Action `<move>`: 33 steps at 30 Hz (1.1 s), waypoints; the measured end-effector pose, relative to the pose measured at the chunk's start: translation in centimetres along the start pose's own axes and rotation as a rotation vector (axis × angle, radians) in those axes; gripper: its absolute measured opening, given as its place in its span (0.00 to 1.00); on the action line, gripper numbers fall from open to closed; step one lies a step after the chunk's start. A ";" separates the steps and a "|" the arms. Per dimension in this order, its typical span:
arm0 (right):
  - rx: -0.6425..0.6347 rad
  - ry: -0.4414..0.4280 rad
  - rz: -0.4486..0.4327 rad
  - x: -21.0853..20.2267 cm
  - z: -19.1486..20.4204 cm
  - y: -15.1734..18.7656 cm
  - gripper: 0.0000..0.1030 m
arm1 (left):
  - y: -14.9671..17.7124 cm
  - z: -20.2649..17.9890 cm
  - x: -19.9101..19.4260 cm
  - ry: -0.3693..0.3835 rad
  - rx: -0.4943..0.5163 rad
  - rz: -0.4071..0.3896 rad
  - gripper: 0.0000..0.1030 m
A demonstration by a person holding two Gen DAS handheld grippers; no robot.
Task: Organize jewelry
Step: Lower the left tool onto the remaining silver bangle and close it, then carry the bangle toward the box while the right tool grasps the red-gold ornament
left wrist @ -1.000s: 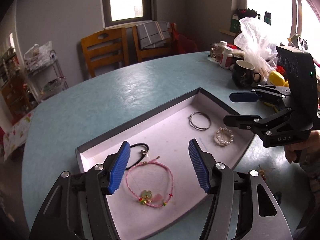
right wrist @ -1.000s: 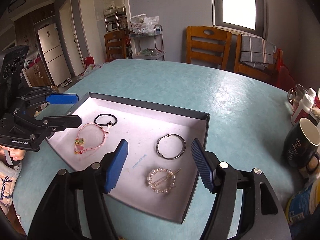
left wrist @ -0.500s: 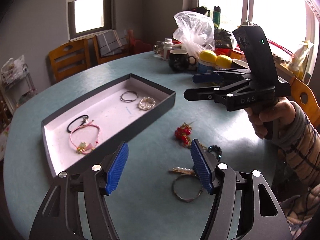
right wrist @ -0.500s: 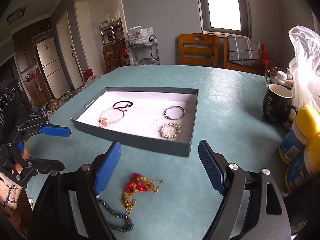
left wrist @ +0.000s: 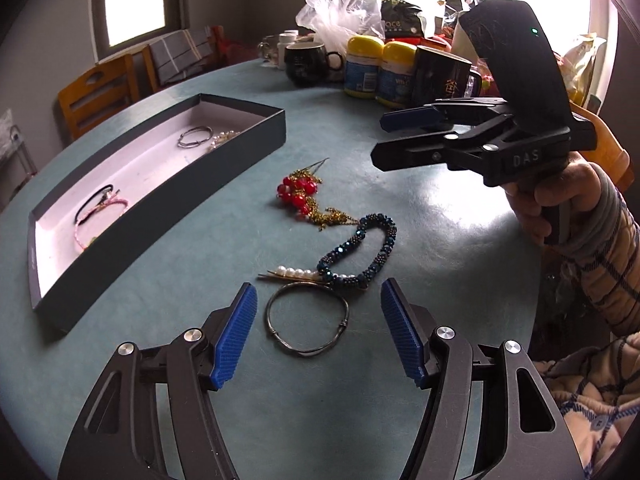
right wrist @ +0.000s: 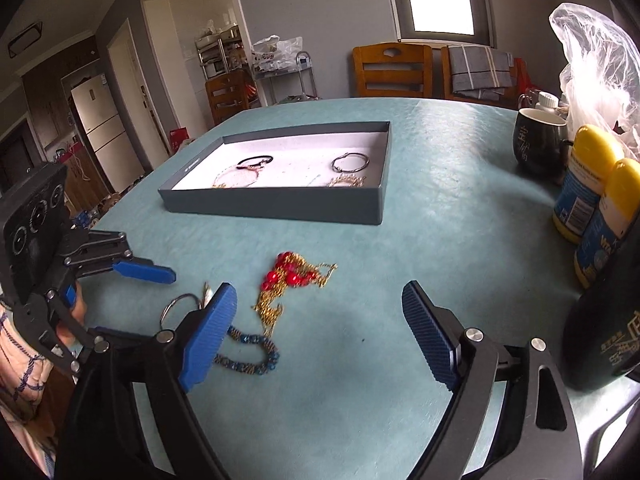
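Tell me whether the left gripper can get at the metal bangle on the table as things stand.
Probably yes. The left gripper is open, with the metal bangle lying flat between its fingers and nothing over it. The pearl hairpin and blue beaded bracelet crowd its far edge, so they may get nudged.

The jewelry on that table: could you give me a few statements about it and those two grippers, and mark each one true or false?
1. The left gripper is open, with the metal bangle on the table between its fingers. True.
2. The right gripper is clamped on the red bead piece. False: it is open and holds nothing; the piece lies on the table.
3. The dark box already holds some jewelry. True.
4. The blue beaded bracelet is inside the box. False: it lies on the table outside it.
5. The pearl pin lies next to the bangle. True.
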State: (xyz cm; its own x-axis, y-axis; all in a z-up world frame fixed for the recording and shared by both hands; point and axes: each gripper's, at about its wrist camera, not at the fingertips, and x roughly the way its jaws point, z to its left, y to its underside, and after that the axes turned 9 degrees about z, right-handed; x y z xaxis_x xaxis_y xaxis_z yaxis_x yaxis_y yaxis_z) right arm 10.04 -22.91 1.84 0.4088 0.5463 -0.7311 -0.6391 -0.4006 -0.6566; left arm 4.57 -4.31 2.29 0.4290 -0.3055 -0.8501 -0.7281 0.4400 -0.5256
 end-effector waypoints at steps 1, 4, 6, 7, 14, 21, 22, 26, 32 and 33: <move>-0.008 0.003 0.013 0.2 0.2 0.4 0.81 | 0.0 0.1 0.4 -0.003 -0.004 0.014 0.65; -0.001 0.007 0.031 0.3 0.3 1.1 0.81 | 0.1 0.1 1.3 -0.007 -0.009 0.050 0.65; 0.007 -0.002 0.016 0.0 0.2 1.2 0.82 | 0.1 -0.1 1.4 -0.024 0.003 0.053 0.65; 0.011 -0.002 0.016 0.0 0.1 1.2 0.82 | 0.2 -0.2 1.4 -0.030 0.008 0.054 0.65; 0.005 0.004 0.028 0.1 0.3 1.3 0.82 | 0.5 -0.7 1.2 -0.080 0.024 0.048 0.49; -0.041 0.000 0.057 0.7 1.4 1.0 0.82 | 1.2 1.2 0.1 -0.131 -0.022 0.031 0.49; -0.050 0.006 0.061 0.9 1.7 0.7 0.82 | 1.3 1.6 -0.1 -0.136 -0.030 0.028 0.49; -0.088 0.017 0.078 2.2 2.2 -1.0 0.82 | 1.7 2.3 -0.6 -0.135 -0.057 0.017 0.49; -0.165 0.032 0.142 4.8 1.9 -3.6 0.81 | 2.1 2.5 -0.6 -0.118 -0.068 0.012 0.49; -0.178 0.032 0.154 5.3 1.9 -3.8 0.81 | 2.1 2.6 -0.6 -0.112 -0.072 0.011 0.49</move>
State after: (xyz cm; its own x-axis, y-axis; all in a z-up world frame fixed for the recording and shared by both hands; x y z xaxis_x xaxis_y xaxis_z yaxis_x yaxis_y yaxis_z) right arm 13.42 -17.08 0.83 0.3378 0.4458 -0.8290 -0.5718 -0.6024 -0.5569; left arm 4.12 -1.01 1.59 0.4746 -0.2028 -0.8565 -0.7682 0.3796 -0.5155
